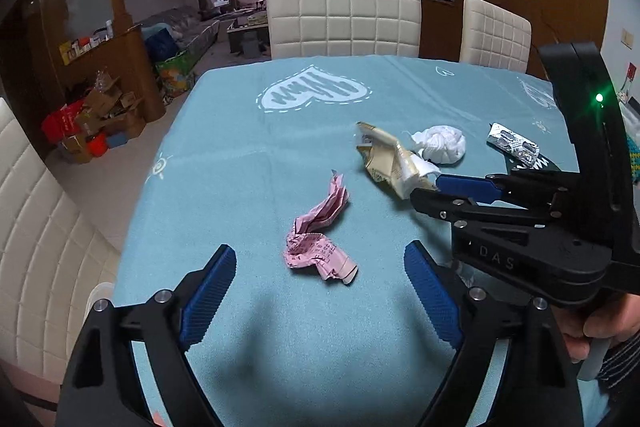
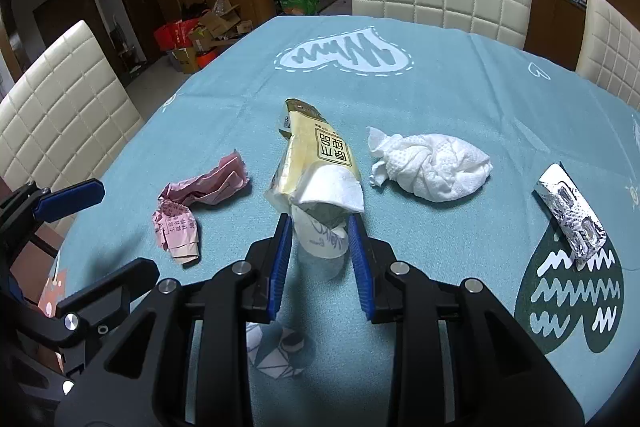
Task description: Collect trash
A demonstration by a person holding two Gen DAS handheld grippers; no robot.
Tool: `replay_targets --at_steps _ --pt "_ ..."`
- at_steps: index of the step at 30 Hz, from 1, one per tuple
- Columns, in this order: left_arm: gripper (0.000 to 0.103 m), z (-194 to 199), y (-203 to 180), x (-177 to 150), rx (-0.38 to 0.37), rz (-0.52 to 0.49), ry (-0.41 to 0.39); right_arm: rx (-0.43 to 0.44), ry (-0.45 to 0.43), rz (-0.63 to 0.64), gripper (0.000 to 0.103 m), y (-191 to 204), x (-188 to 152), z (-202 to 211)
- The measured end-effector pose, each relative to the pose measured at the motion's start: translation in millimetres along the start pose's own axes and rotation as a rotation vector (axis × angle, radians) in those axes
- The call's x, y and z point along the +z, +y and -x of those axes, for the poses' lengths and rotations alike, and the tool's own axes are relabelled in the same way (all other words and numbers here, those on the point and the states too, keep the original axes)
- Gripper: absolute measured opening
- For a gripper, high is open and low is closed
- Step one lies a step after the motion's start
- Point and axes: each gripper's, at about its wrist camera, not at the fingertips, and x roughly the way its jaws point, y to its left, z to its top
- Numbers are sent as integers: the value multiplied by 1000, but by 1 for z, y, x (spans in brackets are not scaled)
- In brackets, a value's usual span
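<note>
A yellow tissue pack [image 2: 310, 155] with white tissue sticking out lies mid-table. My right gripper [image 2: 320, 227] is shut on its near end; it also shows in the left wrist view [image 1: 430, 187]. A crumpled pink receipt [image 1: 318, 247] lies just ahead of my left gripper [image 1: 320, 267], which is open and empty; the receipt also shows in the right wrist view [image 2: 200, 203]. A white tissue ball [image 2: 430, 167] and a silver blister pack [image 2: 572, 211] lie to the right.
The table has a light blue cloth [image 1: 248, 155] with heart prints. Cream padded chairs stand at the far side [image 1: 344, 15], far right [image 1: 496, 31] and left [image 2: 60, 99]. The table's left edge drops to the floor; boxes [image 1: 96, 123] sit beyond.
</note>
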Motion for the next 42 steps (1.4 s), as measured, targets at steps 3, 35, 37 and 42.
replay_targets --at_steps 3,35,37,42 --pt "84 -4 -2 1 -2 -14 13 -20 -10 17 31 2 0 1" --pt "20 -7 11 -2 9 -12 35 -12 -25 93 30 30 -5 15" --pt "20 4 15 -5 5 -9 22 -4 -40 113 29 38 -7 25" --pt "19 27 24 -16 30 7 4 30 -84 138 13 48 -11 50"
